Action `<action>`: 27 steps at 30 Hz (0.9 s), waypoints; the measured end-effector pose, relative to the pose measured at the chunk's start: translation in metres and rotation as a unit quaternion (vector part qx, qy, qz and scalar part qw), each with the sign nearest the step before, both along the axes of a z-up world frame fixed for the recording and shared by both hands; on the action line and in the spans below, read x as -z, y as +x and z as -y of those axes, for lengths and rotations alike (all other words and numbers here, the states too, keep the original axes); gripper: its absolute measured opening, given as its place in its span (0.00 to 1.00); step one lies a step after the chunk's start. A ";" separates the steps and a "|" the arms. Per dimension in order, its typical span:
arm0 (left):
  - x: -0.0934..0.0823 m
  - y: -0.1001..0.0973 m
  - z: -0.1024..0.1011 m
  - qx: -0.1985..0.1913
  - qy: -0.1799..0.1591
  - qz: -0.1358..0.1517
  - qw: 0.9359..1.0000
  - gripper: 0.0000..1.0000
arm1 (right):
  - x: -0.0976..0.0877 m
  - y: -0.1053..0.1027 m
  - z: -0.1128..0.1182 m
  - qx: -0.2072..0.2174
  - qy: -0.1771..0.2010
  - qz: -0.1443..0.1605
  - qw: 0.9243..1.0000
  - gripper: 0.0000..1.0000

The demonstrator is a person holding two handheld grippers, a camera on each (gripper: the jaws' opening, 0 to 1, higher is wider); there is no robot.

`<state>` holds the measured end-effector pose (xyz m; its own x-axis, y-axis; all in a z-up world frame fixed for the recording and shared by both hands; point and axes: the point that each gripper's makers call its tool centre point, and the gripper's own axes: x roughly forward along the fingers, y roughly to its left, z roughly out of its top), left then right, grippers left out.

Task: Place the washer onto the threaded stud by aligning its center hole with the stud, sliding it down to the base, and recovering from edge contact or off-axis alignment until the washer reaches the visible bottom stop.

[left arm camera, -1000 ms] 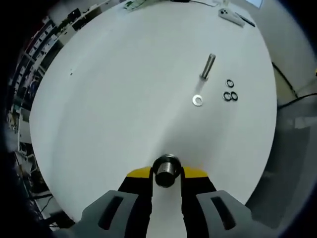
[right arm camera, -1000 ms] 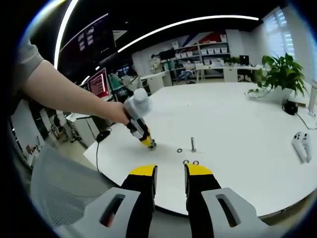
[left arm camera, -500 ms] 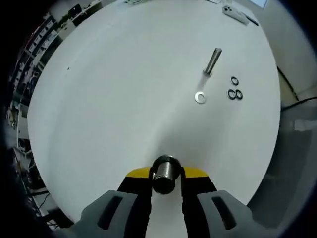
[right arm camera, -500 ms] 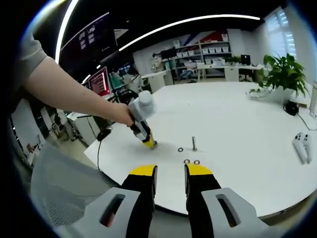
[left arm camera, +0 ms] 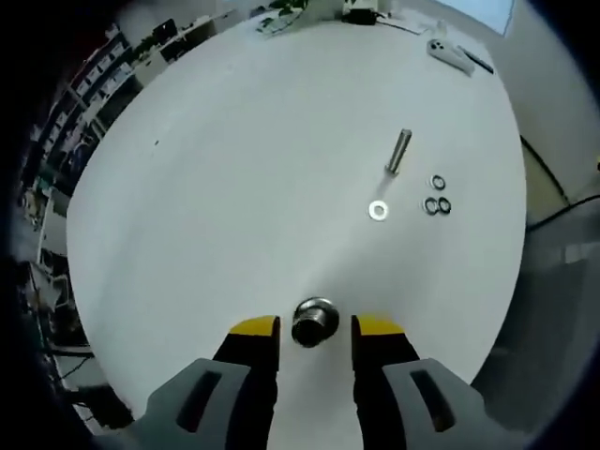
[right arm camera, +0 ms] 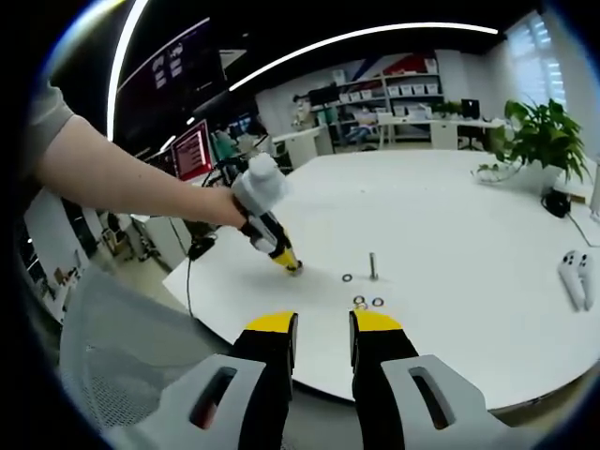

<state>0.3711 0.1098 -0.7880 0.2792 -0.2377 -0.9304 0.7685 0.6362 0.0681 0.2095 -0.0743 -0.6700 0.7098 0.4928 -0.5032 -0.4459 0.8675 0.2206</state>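
Loosening its hold, the left gripper [left arm camera: 316, 328] stood with its yellow-tipped jaws spread apart on either side of a short, dark metal cylinder [left arm camera: 314, 322], which half a second before had been clamped tight between them. Now a gap showed on each side, and the cylinder seemed to stand on its own on the round white table [left arm camera: 225, 178]. I took this as a put-down just finished, which would free that gripper for the washer work.

The flat silver washer [left arm camera: 379, 210] lay untouched on the tabletop, just beside the foot of the upright threaded steel stud [left arm camera: 398, 152] but apart from it. Three small black rings [left arm camera: 437, 200] lay clustered a little to the side of the washer. Nothing sat on the stud, so by my reckoning the placing itself had not begun.

In the right gripper view, the right gripper [right arm camera: 322, 325] hung back near the table's edge, jaws parted with only a narrow gap and nothing between them. From there the left gripper [right arm camera: 292, 268] showed low at the tabletop in the person's hand, with the stud [right arm camera: 373, 266] and washer [right arm camera: 347, 277] well beyond the right gripper's own tips. The next move would call for a pinch on the washer's thin rim, which may slip off the smooth surface.
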 end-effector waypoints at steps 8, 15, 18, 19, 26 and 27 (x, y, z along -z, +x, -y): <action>-0.039 -0.025 -0.028 -0.067 -0.065 0.057 0.994 0.35 | -0.002 0.001 0.001 0.004 0.001 0.007 1.000 0.25; -0.070 -0.064 -0.047 -0.095 -0.107 0.087 0.986 0.35 | -0.001 0.003 0.006 0.018 0.000 0.002 1.000 0.25; -0.087 -0.074 -0.051 -0.120 -0.147 0.111 0.975 0.35 | 0.000 0.003 0.009 0.026 0.002 0.001 1.000 0.25; -0.090 -0.079 -0.052 -0.127 -0.155 0.114 0.973 0.35 | 0.001 0.002 0.010 0.028 0.000 -0.002 1.000 0.25; -0.111 -0.124 -0.072 -0.147 -0.192 0.132 0.961 0.36 | 0.000 0.001 0.008 0.023 -0.003 0.001 1.000 0.25; -0.113 -0.131 -0.076 -0.153 -0.202 0.131 0.958 0.36 | 0.000 0.001 0.008 0.024 -0.001 -0.001 1.000 0.25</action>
<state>0.2400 0.1858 -0.6745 0.6056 -0.4332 -0.6676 0.5315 0.8445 -0.0659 0.2107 -0.0825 -0.6698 0.7323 0.4566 -0.5053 -0.4030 0.8886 0.2189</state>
